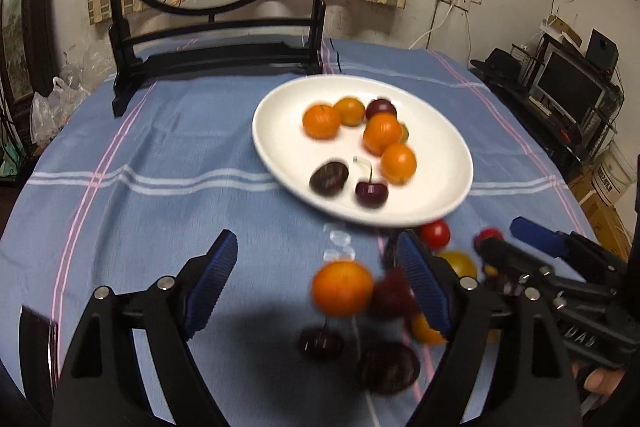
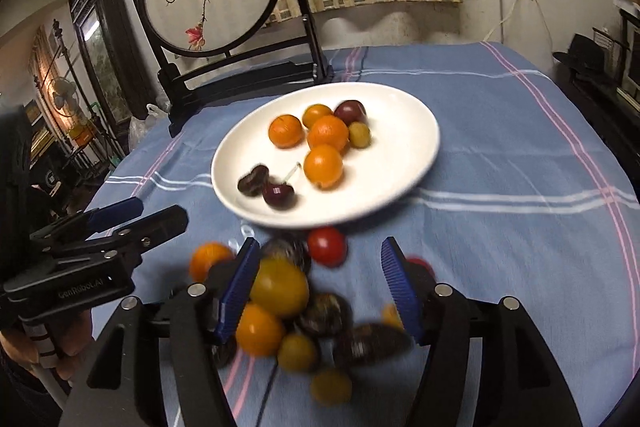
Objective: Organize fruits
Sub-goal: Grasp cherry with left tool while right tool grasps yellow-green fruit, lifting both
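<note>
A: Your left claw (image 1: 316, 287) gapes wide above an orange (image 1: 342, 287) on the blue-clothed worktop (image 1: 160, 155).

B: Your right claw (image 2: 316, 287) spreads wide over loose fruit; more sits on the white plate (image 2: 404, 155).

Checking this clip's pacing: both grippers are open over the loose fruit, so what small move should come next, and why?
Probably lower the left gripper and close on the orange fruit lying between its open fingers. It lies on the cloth, while the white plate has bare room.

White plate (image 1: 436, 205), orange citrus (image 1: 321, 121), dark cherry (image 1: 371, 193), blue tablecloth (image 1: 168, 155) (white-pink stripes)
</note>
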`<control>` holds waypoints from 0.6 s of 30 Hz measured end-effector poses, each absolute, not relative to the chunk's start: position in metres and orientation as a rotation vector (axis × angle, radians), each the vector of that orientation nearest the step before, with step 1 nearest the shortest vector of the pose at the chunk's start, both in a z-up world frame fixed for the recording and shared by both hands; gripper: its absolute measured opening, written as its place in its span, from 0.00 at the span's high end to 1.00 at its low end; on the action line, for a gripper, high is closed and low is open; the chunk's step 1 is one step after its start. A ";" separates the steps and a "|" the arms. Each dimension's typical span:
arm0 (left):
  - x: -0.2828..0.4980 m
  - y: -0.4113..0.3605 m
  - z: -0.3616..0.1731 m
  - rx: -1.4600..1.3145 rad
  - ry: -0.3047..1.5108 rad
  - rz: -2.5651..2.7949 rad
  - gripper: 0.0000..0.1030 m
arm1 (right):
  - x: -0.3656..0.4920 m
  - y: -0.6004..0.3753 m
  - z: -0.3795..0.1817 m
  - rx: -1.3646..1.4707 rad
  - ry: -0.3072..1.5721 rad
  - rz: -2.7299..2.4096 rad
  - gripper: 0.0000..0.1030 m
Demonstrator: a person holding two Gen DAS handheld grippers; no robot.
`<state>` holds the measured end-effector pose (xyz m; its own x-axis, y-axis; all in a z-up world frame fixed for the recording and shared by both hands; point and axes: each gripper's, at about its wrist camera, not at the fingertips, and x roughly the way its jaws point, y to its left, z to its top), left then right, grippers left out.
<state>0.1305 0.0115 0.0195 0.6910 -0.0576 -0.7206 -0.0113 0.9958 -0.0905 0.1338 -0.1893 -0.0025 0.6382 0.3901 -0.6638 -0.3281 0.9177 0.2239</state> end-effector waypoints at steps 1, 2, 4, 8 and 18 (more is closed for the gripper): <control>0.125 0.013 0.018 -0.090 0.812 -0.027 0.22 | 0.129 -0.192 -0.003 0.087 0.774 0.412 0.37; 0.119 0.014 0.016 -0.091 0.814 -0.029 0.22 | 0.122 -0.194 -0.004 0.089 0.771 0.409 0.36; 0.107 0.017 0.011 -0.093 0.816 -0.030 0.21 | 0.108 -0.202 -0.008 0.098 0.764 0.397 0.31; 0.093 0.023 0.002 -0.093 0.825 -0.035 0.21 | 0.090 -0.210 -0.014 0.085 0.779 0.377 0.29; 0.084 0.028 -0.008 -0.111 0.838 -0.067 0.18 | 0.071 -0.188 -0.033 -0.118 0.891 0.398 0.29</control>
<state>0.0844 0.0283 -0.0076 0.6675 -0.1031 -0.7374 0.0153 0.9921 -0.1248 0.0708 -0.1875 -0.0333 0.5608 0.2887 -0.7760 -0.3857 0.9204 0.0637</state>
